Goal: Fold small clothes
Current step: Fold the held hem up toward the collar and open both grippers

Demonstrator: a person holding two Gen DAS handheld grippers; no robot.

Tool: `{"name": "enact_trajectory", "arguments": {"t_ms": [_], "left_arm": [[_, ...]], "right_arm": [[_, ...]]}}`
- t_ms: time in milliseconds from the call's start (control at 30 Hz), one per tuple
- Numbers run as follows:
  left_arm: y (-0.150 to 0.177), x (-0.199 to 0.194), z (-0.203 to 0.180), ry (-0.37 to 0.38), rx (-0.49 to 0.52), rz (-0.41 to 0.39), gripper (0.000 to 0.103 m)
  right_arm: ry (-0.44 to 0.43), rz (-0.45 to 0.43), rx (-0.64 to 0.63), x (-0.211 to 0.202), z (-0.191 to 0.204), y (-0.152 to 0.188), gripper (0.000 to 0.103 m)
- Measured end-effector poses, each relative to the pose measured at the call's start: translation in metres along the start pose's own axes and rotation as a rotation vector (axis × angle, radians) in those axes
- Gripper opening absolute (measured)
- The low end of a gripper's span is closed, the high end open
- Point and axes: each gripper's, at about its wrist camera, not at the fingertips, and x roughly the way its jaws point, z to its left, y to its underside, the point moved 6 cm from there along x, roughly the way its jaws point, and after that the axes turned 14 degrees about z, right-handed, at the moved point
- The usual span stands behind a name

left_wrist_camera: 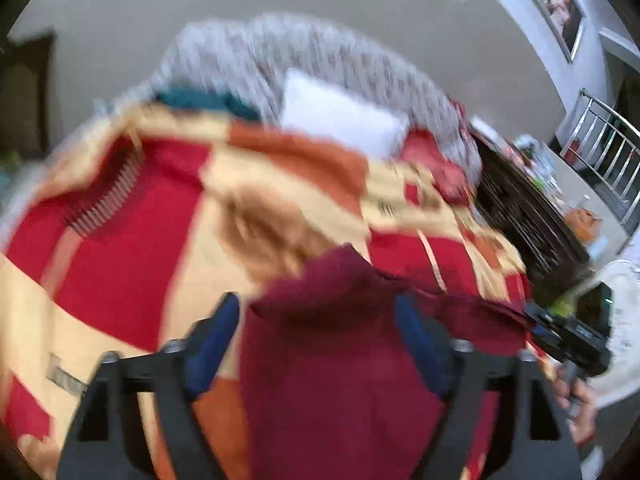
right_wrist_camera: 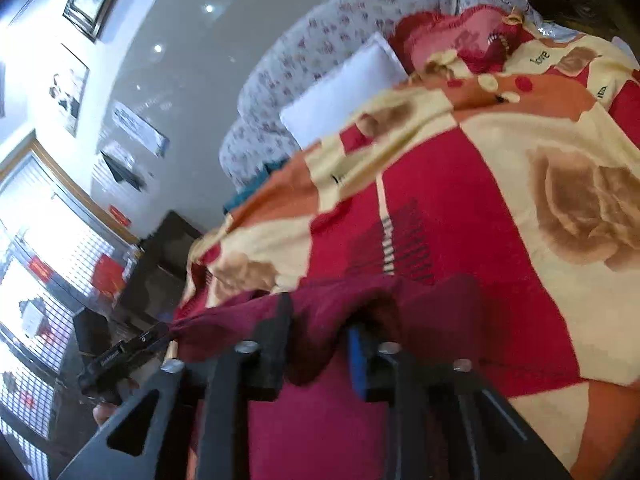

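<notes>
Maroon garment [left_wrist_camera: 340, 360] lies on the bed, bunched at the near edge; I see it strung sideways between both hand-held grippers, long axis across the bed edge, a peak of cloth pointing toward the headboard [left_wrist_camera: 280, 52].

Left hand-held gripper [left_wrist_camera: 320, 344]: jaws wide apart, angled down, cloth sits between the blue pads [left_wrist_camera: 216, 344] but I see no pinch.

Right hand-held gripper [right_wrist_camera: 320, 344]: jaws partly apart, a fold of the garment [right_wrist_camera: 332, 312] bulges in the gap; I can't tell whether the pads press it. It's tilted down too, view rolled.

Bed carries a red, cream and orange floral blanket [left_wrist_camera: 132, 248], a white pillow [left_wrist_camera: 340, 116], and a teal cloth [left_wrist_camera: 200, 100] near the headboard. Framed picture [left_wrist_camera: 556, 4] on the wall, ceiling spots, bright window [right_wrist_camera: 48, 216]. Left view is motion-blurred.
</notes>
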Motion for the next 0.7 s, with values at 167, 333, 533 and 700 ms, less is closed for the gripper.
{"name": "enact_trajectory", "arguments": {"t_ms": [167,333,533,700], "left_arm": [[-0.002,-0.003,-0.011,-0.009,0.029,0.021,0.086],[0.006,0.043,-0.013,-0.043,0.024,0.103,0.086],[0.004,0.099,0.022,-0.159,-0.069,0.181,0.086],[0.009,0.085,0.026,-0.148,-0.043,0.163,0.086]], "right_arm": [[0.084,-0.122,0.023,-0.028,0.0,-0.007,0.057],[0.161,0.008,-0.197,0.014,0.044,0.007,0.055],[0.407,0.094,-0.16,0.077,0.008,-0.008,0.052],[0.375,0.151,-0.096,0.095,-0.019,-0.01,0.052]]}}
